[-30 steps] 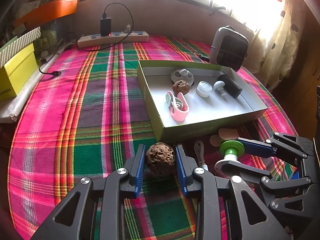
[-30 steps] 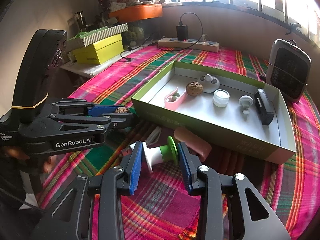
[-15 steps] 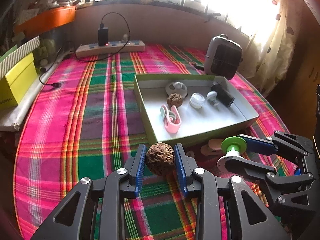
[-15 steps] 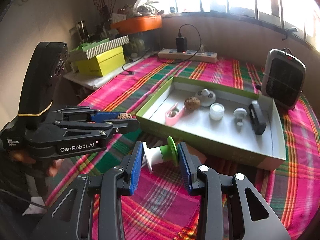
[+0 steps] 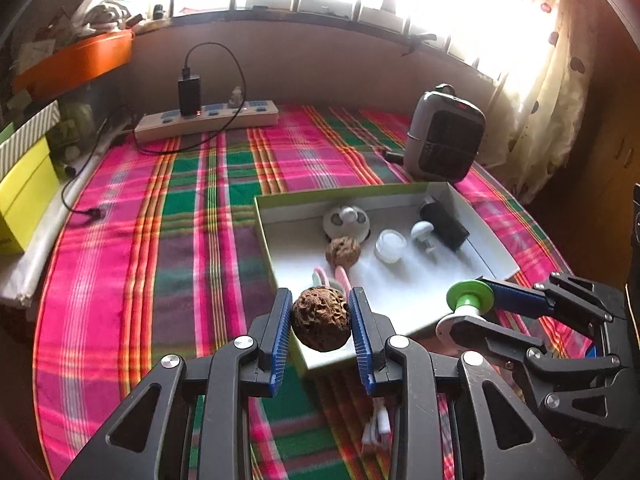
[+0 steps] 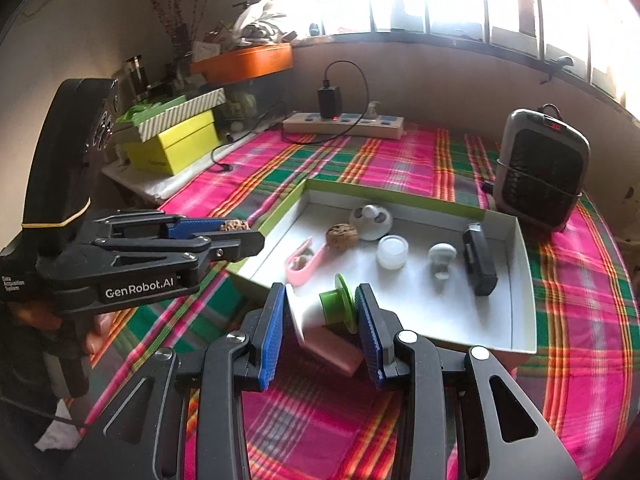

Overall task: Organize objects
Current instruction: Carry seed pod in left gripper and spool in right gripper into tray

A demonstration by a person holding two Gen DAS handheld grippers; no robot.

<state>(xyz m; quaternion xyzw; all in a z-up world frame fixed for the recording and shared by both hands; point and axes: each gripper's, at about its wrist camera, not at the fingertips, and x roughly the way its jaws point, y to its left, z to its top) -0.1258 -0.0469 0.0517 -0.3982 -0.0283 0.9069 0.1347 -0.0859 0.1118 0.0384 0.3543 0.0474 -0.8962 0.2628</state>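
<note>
The left gripper (image 5: 321, 322) clamps a wrinkled walnut (image 5: 321, 323) between its pads, above the green box (image 5: 316, 360)'s near rim. The right gripper (image 6: 320, 312) grips a green-and-white spool (image 6: 325, 312) crosswise, green flange rightward, above the near edge.

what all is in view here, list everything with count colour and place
walnut: two, brown; one between the left gripper's fingers, one in the box
spool: one, green and white; in the right gripper
box: one, green outside, white inside; on the tablecloth
pink clip: one; in the box, near left
round white gadget: one; box, far side
small jar: one, white; box, middle
white knob: one; box
black device: one; box, right
heater: one, grey and black; beyond the box
power strip: one, cream; far edge
yellow box: one; far left
tablecloth: one, pink and green plaid
left gripper: black, blue pads
right gripper: black, blue pads
</note>
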